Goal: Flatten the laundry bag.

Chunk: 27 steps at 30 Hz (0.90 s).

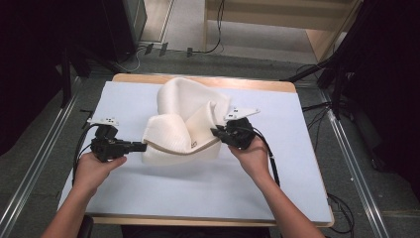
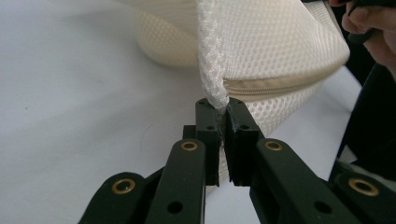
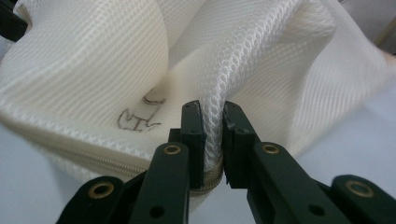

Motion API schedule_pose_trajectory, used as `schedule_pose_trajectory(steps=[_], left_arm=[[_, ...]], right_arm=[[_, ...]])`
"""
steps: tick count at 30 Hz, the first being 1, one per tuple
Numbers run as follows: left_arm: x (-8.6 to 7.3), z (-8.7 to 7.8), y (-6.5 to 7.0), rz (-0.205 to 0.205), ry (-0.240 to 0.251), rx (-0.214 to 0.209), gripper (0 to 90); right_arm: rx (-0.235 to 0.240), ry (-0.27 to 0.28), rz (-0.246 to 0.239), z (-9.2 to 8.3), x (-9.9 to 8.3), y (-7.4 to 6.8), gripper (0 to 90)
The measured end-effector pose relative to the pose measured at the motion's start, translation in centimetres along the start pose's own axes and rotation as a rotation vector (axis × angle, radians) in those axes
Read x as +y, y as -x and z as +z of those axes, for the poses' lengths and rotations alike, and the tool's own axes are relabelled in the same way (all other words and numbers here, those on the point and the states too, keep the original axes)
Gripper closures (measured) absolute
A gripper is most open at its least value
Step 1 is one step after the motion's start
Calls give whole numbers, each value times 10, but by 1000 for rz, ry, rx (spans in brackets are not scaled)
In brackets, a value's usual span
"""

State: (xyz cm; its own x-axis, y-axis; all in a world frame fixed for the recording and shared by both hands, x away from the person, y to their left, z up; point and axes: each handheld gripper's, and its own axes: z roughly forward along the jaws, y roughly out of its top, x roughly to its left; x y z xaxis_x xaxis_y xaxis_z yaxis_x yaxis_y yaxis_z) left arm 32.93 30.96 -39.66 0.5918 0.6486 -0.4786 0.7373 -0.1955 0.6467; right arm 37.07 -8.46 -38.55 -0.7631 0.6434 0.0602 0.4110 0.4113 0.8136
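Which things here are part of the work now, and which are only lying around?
Part of the work:
- mesh bag
- left gripper, shut on the bag's edge
- right gripper, shut on a fold of mesh

Lying around:
- cables on the floor beyond the table

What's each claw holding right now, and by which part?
Both hold the white mesh bag. The left claw is shut on a fold of mesh at the zipper edge; the right claw pinches a mesh fold just above the zipper.
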Motion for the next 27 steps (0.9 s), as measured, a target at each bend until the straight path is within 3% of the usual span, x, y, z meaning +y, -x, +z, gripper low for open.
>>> schedule_pose_trajectory(steps=[2, 5, 7, 10, 13, 18, 22, 27], left_arm=[[-2, -1, 1, -5, 10, -25, 865], [-4, -1, 5, 3, 17, -46, 845], [-6, 3, 13, 56, -7, -68, 762], [-8, -1, 17, 95, -23, -57, 662], [-10, -8, 15, 93, -4, -34, 629], [-7, -10, 0, 46, 25, 22, 601], [3, -4, -19, 4, 26, 97, 564], [16, 8, -38, -6, 24, 194, 460]], right_arm=[[-23, 12, -7, -12, 0, 1, 824], [-15, 12, 1, -22, -5, 4, 822], [1, -11, 13, -29, -24, 5, 822], [-21, -49, -11, -34, -39, 5, 820], [-32, -56, 27, -42, -49, 18, 815], [-48, -64, 86, -41, -59, 45, 805], [-41, -93, 127, -31, -54, 67, 792], [-59, -104, 146, -19, -53, 83, 788]])
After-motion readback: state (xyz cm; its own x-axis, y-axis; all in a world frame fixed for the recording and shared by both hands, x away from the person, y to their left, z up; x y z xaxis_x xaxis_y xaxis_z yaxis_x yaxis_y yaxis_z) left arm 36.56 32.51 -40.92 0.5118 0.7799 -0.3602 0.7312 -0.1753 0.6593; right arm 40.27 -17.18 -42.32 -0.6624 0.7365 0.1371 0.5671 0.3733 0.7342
